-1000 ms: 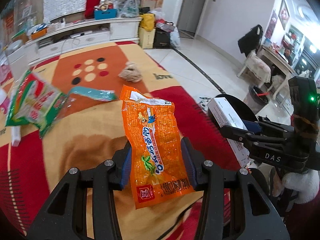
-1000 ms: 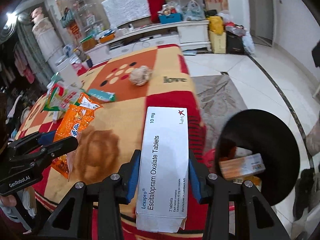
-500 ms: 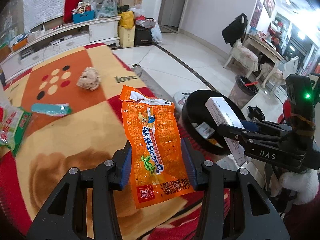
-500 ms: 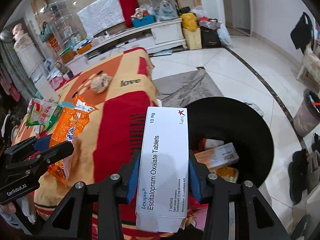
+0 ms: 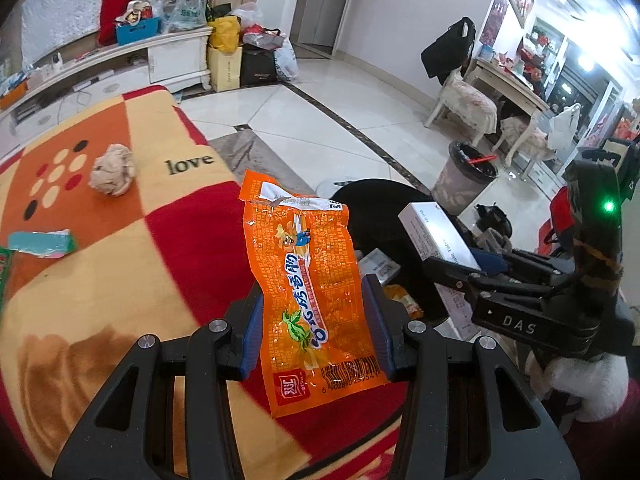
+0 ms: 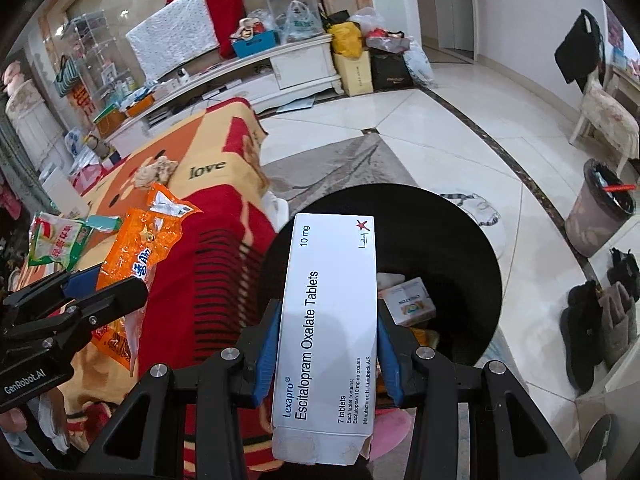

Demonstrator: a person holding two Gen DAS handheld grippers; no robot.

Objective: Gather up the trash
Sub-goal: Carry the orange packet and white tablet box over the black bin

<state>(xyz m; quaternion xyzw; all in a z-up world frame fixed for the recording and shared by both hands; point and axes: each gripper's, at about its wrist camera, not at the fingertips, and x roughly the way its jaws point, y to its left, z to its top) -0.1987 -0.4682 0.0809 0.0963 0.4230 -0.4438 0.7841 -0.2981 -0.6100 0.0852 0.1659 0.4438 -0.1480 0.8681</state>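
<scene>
Orange wrapper [image 5: 308, 292] and white box [image 6: 328, 332], each gripper-pinched, now nearer black bin [image 6: 472, 248].

The tablet box [image 6: 328, 336] hides the middle of the black bin [image 6: 460, 240], covering most of its contents. At nine o'clock, the green packet [image 5: 3, 276] is cut off by the frame edge. The orange wrapper [image 5: 308, 292] hides the bin's near rim.
</scene>
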